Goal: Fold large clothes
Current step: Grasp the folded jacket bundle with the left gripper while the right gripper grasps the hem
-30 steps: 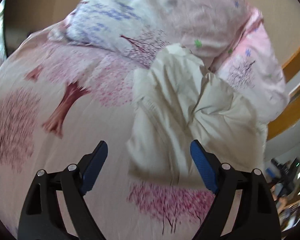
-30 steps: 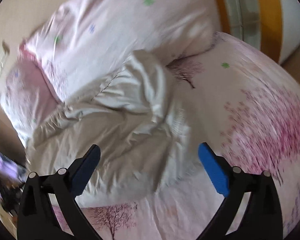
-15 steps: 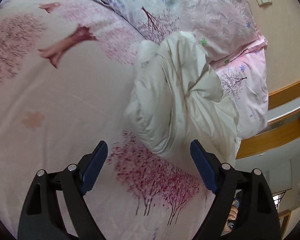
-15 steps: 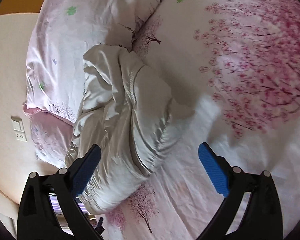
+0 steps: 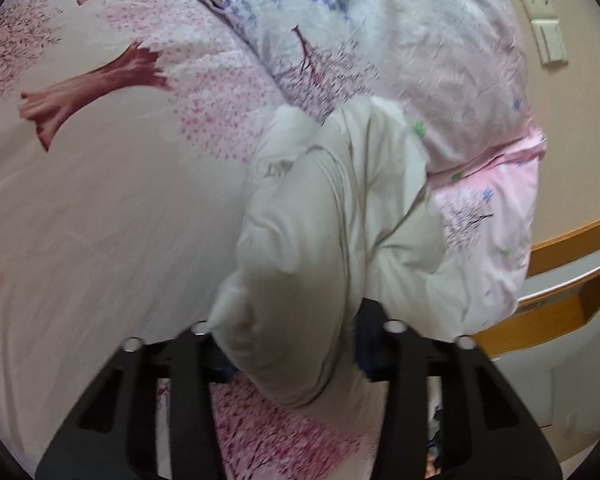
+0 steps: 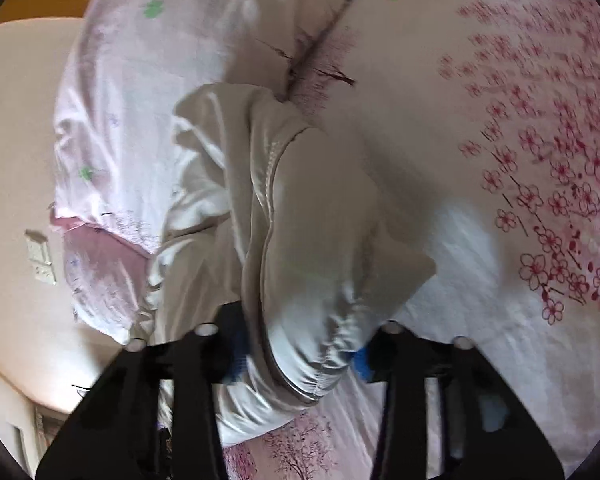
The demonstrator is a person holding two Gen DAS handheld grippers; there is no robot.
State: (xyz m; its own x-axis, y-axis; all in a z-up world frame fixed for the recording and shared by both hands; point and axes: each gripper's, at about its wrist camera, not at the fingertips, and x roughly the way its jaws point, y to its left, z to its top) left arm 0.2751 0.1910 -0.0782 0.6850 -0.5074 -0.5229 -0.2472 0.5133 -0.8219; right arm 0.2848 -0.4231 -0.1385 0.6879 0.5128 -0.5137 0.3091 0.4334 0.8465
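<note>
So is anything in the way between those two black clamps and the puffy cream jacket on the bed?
Nothing visible. The left gripper and right gripper have just been closing and each now pinches a bunched fold of the puffy cream jacket on the blossom-print bedsheet.

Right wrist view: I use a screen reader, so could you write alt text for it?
The right gripper has just closed on a bunched end of a cream padded garment lying on a blossom-print bedsheet, with a pale pink pillow behind.
</note>
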